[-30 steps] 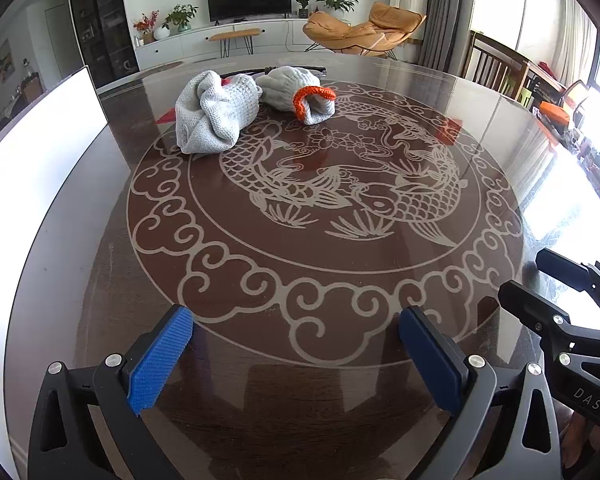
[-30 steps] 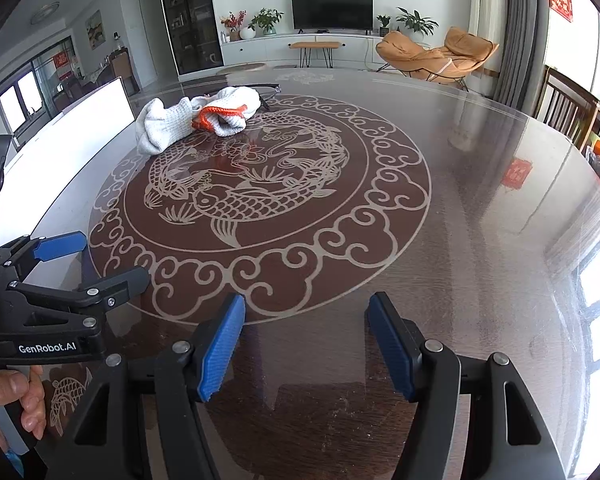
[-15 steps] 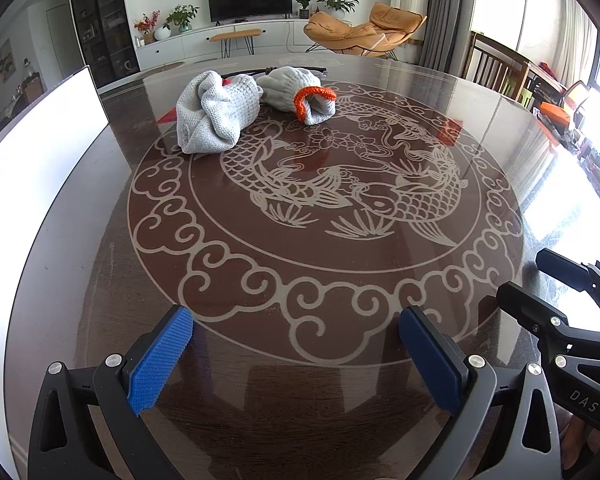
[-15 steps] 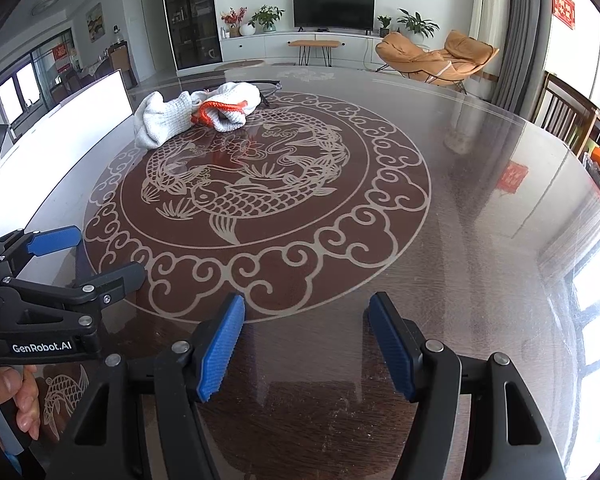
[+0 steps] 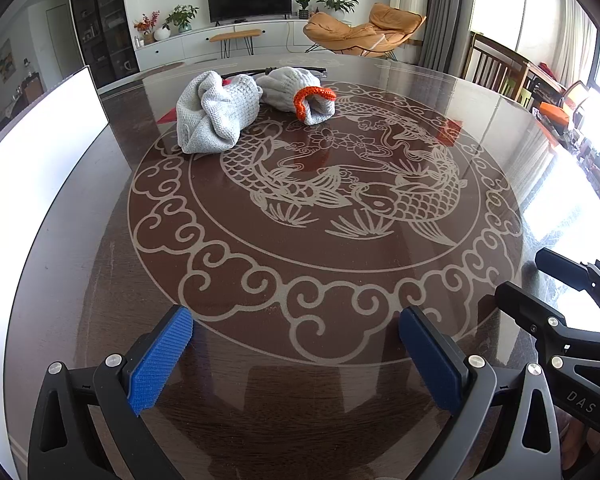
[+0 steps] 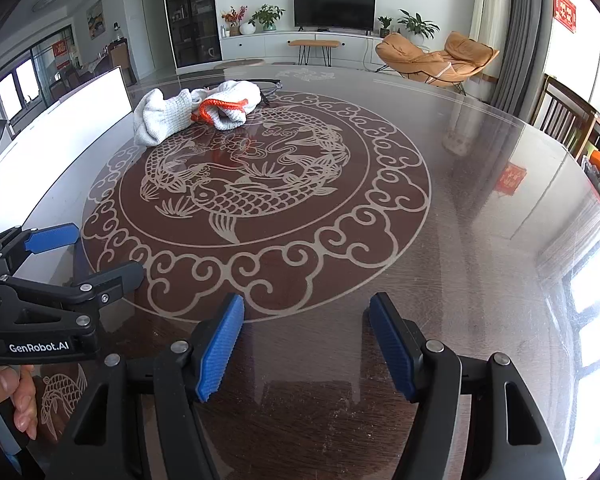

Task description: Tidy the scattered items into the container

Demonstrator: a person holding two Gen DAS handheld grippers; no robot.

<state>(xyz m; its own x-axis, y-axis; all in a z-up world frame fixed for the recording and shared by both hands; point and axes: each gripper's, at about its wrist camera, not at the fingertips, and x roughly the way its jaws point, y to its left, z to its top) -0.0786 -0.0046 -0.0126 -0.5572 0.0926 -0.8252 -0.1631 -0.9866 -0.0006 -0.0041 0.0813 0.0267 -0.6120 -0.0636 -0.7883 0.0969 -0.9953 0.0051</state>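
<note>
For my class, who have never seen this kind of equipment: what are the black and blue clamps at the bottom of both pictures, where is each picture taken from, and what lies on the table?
There is no robot here. A person holds a hand-operated gripper in each hand, each carrying a wide-angle camera that looks out along its two blue-padded jaws. One picture comes from the left gripper, the other from the right gripper; each also catches the other at its edge. Both sets of jaws stand open and hold nothing. On the glass-topped table with its fish pattern lie a crumpled grey knitted glove and, beside it, a glove with an orange cuff. A white panel stands at the left.
</note>
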